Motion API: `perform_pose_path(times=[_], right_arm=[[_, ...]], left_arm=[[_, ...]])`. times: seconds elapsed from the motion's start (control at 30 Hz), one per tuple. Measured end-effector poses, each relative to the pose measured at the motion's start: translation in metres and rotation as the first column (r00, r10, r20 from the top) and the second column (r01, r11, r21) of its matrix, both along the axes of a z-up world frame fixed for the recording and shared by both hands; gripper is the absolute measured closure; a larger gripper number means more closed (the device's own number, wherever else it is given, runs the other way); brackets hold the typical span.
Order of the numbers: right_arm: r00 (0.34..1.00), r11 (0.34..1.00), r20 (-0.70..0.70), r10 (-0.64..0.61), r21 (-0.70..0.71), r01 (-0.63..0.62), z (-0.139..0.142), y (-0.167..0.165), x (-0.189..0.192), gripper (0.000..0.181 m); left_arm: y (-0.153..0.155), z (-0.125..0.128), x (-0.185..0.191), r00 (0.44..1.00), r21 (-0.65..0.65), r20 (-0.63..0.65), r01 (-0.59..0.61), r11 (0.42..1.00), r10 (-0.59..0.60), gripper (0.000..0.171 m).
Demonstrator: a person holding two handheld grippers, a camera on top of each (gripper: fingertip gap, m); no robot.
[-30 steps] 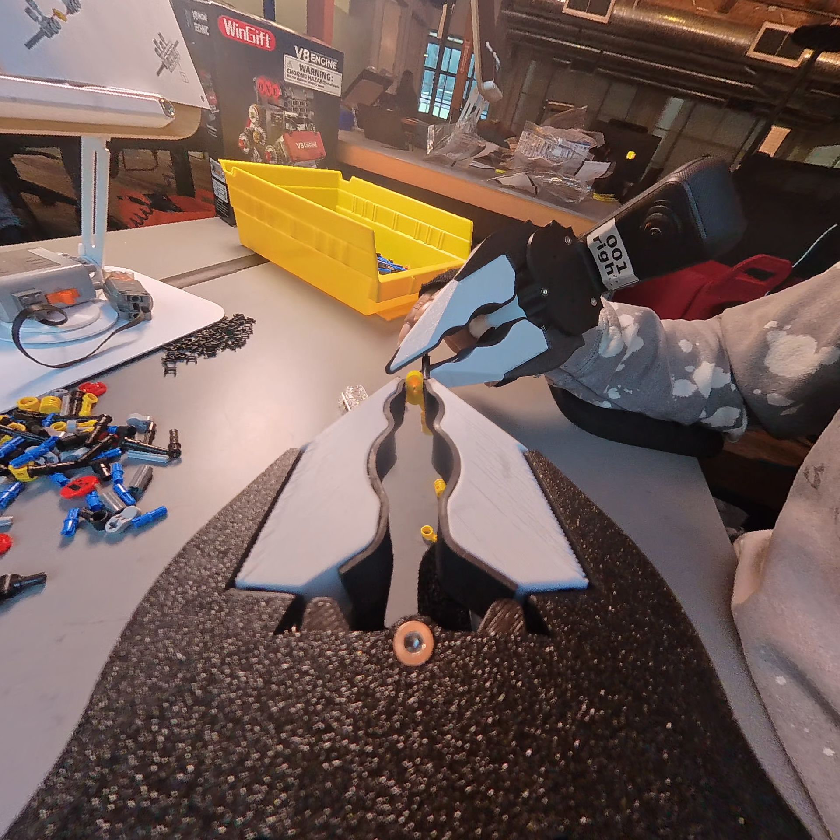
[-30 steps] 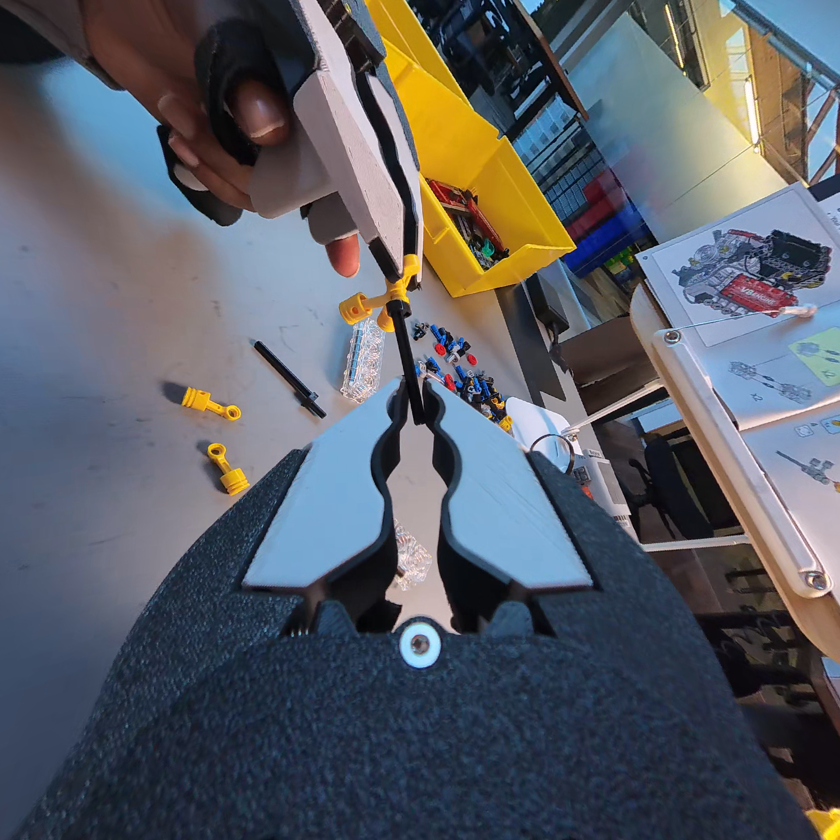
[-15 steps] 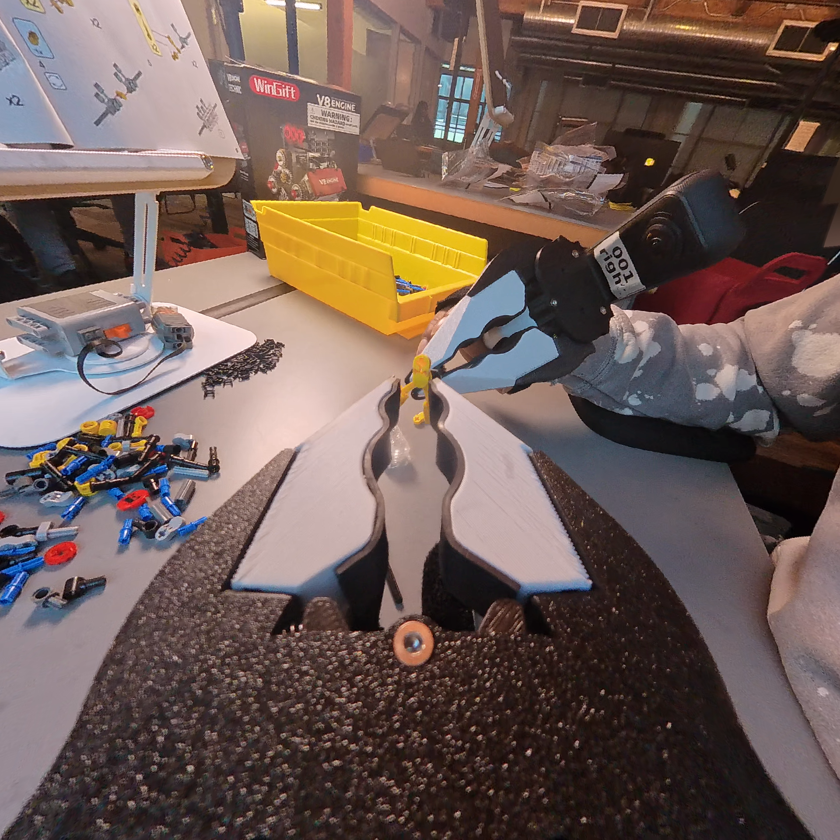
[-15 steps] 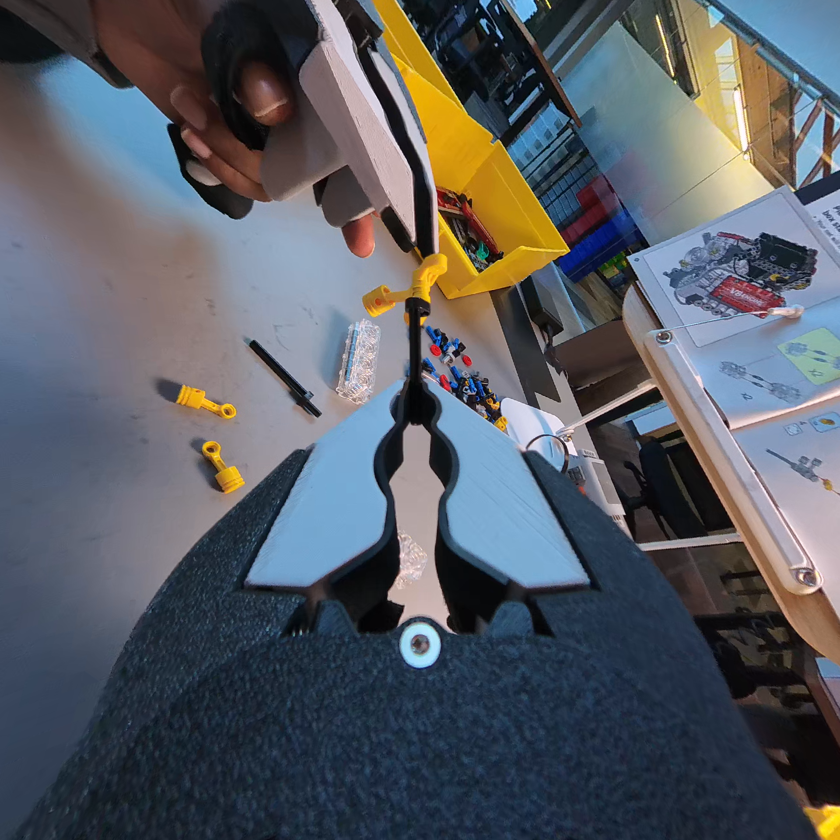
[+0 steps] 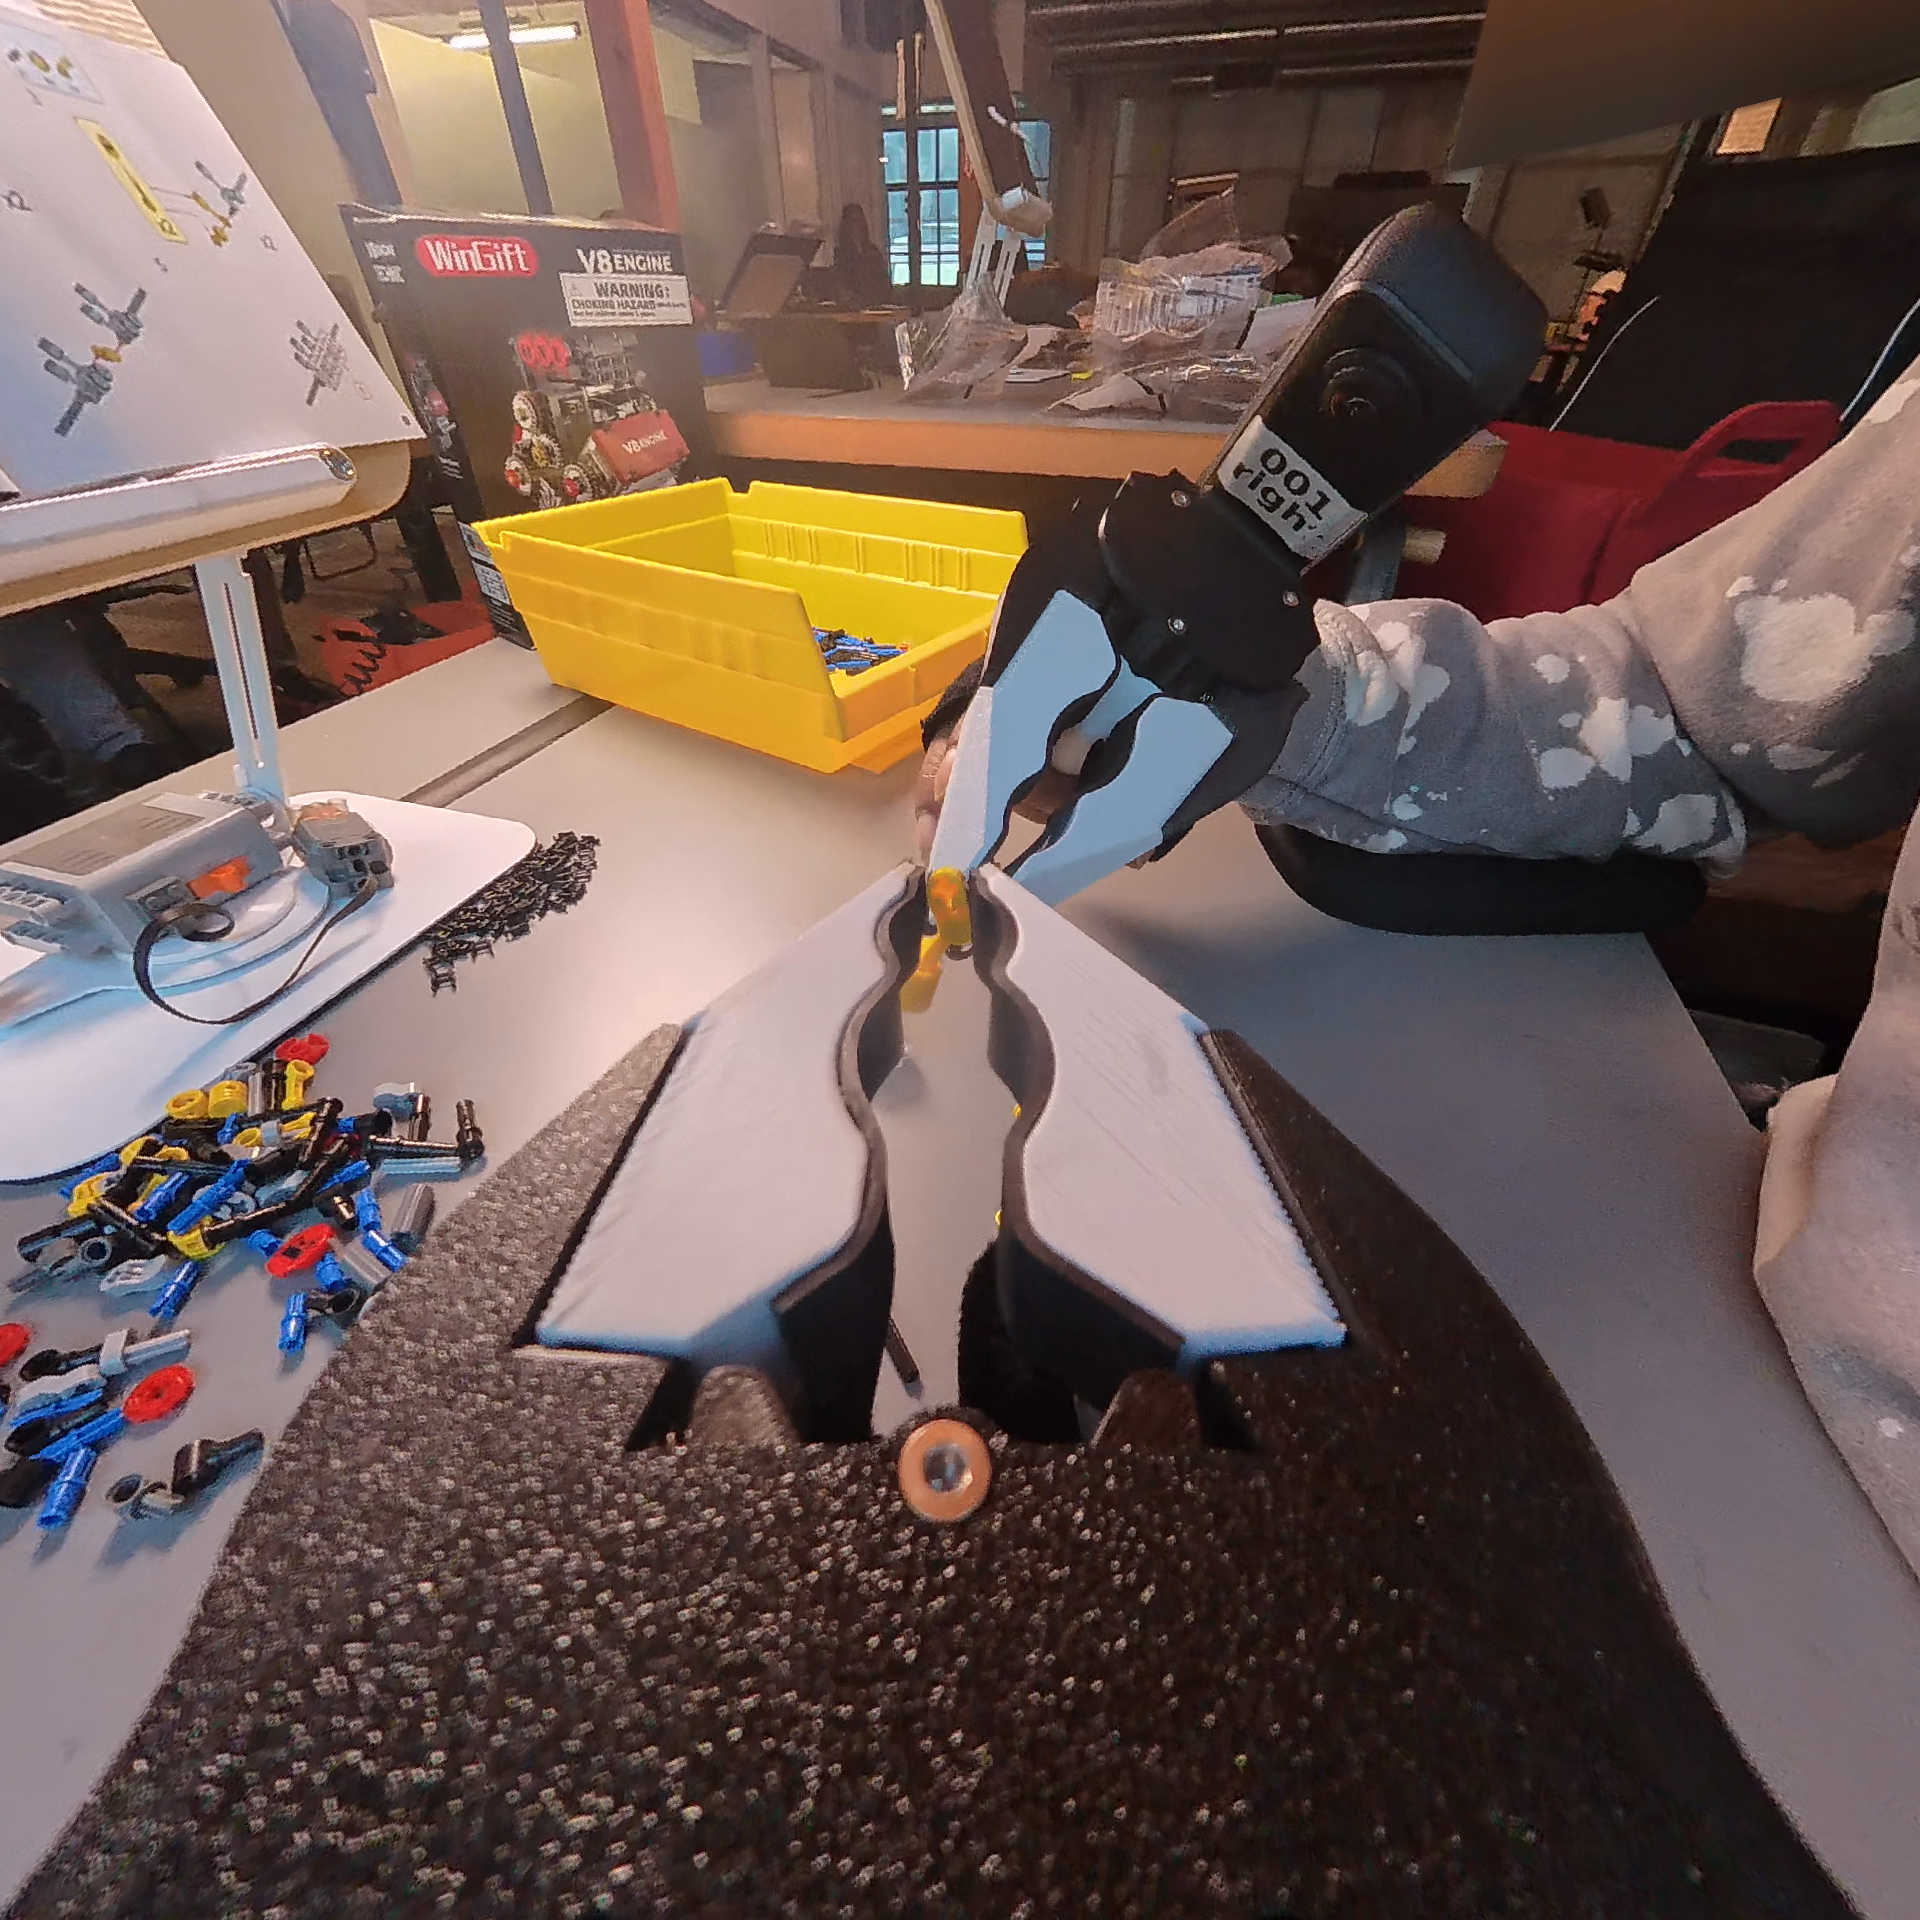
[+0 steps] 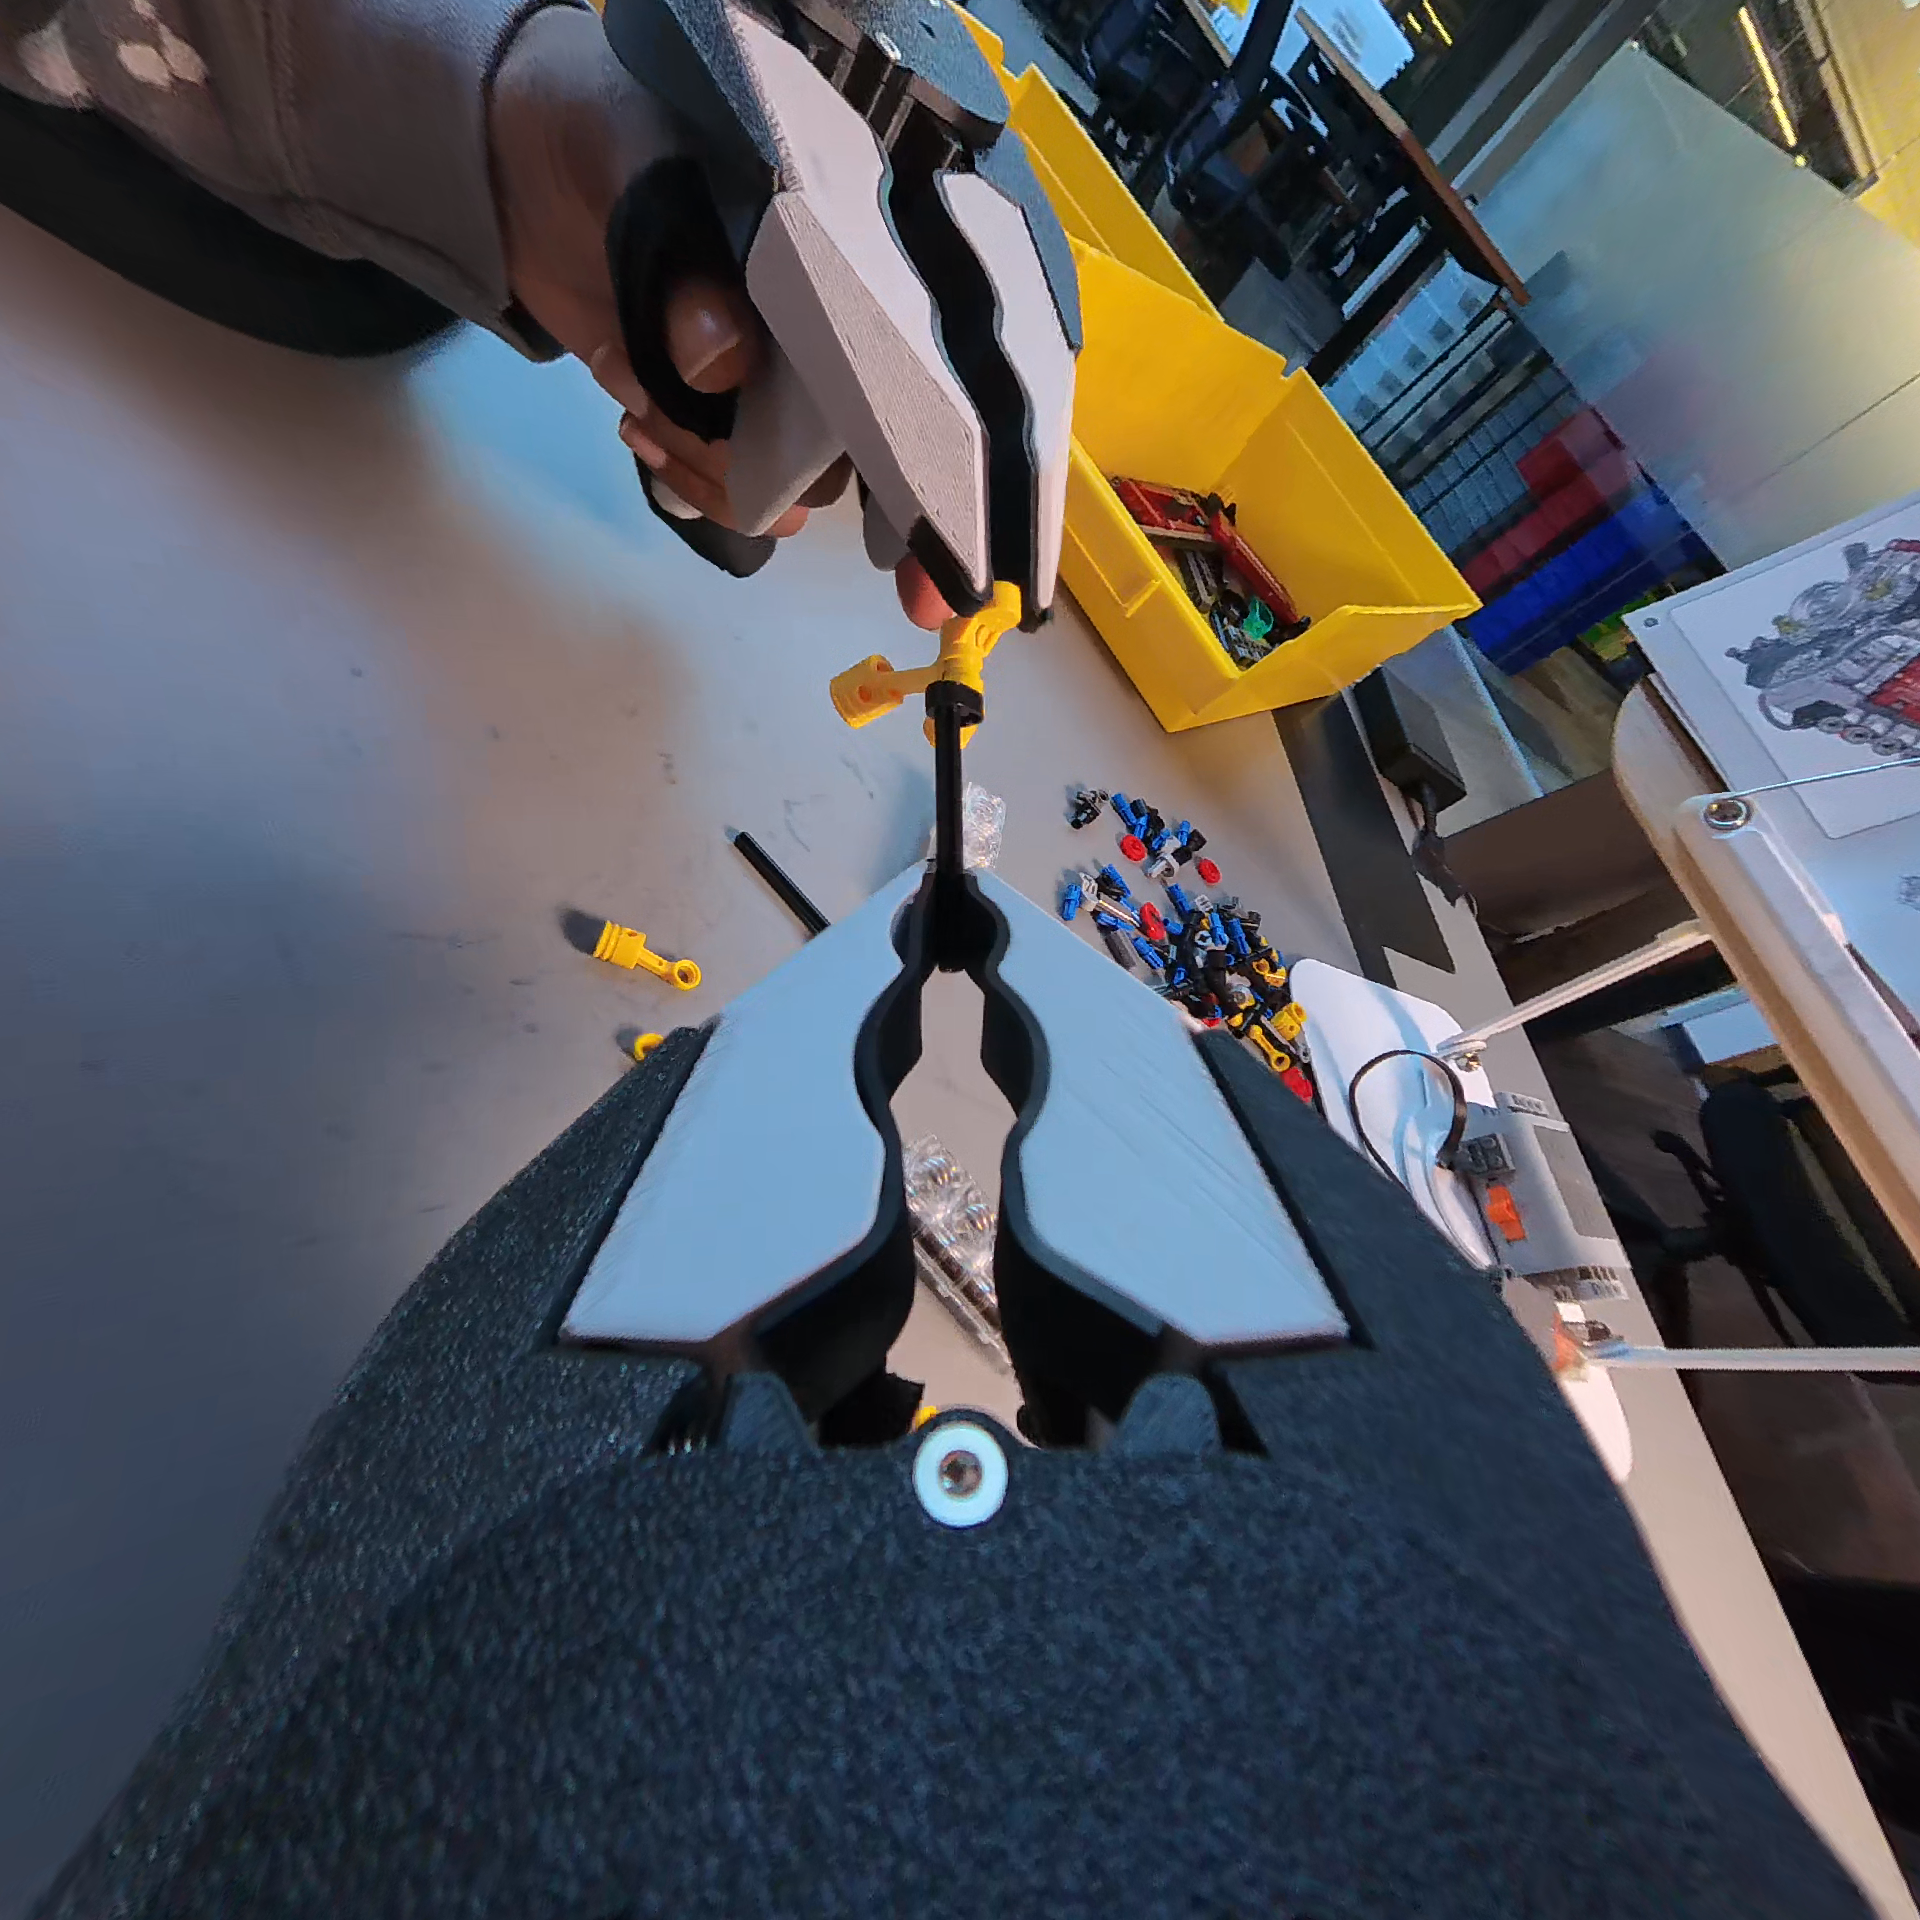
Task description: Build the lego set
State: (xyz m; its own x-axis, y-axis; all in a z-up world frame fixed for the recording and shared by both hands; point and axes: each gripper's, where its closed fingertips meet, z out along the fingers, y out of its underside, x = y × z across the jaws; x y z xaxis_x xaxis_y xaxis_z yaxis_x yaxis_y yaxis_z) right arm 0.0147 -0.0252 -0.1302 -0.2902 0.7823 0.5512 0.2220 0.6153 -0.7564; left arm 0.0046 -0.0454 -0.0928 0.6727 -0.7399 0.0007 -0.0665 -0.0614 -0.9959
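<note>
Yellow piston assembly (image 6: 951, 665) held in air above grey table (image 6: 260, 831), threaded on black axle (image 6: 948, 821). Left gripper (image 5: 943, 896) fingertips clamped on assembly's top. Right gripper (image 6: 948, 914) pinched tight on axle's lower end. Below on table: two loose yellow pistons (image 6: 644, 954), second black axle (image 6: 779, 883), clear bag (image 6: 977, 810). Pile of small parts (image 5: 229, 1195) to left; yellow bin (image 5: 748, 613) behind.

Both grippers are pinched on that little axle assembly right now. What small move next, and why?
Probably ease the right gripper forward along the black axle. It is shut on the axle's lower end, the left gripper is shut on the yellow connector piece, and the axle's tip sits right at that piece.
</note>
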Motion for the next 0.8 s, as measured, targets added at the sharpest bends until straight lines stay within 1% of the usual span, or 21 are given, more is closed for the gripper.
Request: perform_pose_path(times=[0.13, 0.23, 0.33, 0.47, 0.6, 0.8], right_arm=[[1.0, 1.0, -0.001, 0.004, 0.015, -0.004, 0.001, -0.001, 0.001, 0.179], [1.0, 1.0, 0.001, 0.01, 0.019, -0.01, 0.001, -0.002, 0.001, 0.178], [1.0, 1.0, 0.01, 0.024, -0.003, -0.024, 0.0, -0.004, 0.002, 0.18], [0.994, 0.991, 0.062, 0.085, -0.114, -0.077, -0.004, -0.013, 0.006, 0.179], [0.978, 0.968, 0.141, 0.155, -0.219, -0.122, -0.014, -0.023, 0.014, 0.179], [0.923, 0.899, 0.252, 0.289, -0.402, -0.172, -0.029, -0.042, 0.028, 0.178]], left_arm=[[-0.001, 0.0, 0.001, 1.0, -0.002, 0.005, 0.009, 1.0, -0.009, 0.16], [-0.002, -0.002, 0.003, 1.0, -0.016, 0.011, 0.026, 1.0, -0.026, 0.162], [-0.005, -0.001, 0.006, 0.999, -0.004, -0.002, 0.043, 0.999, -0.043, 0.164], [-0.013, -0.002, 0.012, 0.994, 0.032, -0.063, 0.087, 0.996, -0.085, 0.164], [-0.02, -0.009, 0.02, 0.98, 0.066, -0.163, 0.131, 0.989, -0.119, 0.164], [-0.035, -0.02, 0.034, 0.937, 0.119, -0.304, 0.219, 0.968, -0.175, 0.164]])
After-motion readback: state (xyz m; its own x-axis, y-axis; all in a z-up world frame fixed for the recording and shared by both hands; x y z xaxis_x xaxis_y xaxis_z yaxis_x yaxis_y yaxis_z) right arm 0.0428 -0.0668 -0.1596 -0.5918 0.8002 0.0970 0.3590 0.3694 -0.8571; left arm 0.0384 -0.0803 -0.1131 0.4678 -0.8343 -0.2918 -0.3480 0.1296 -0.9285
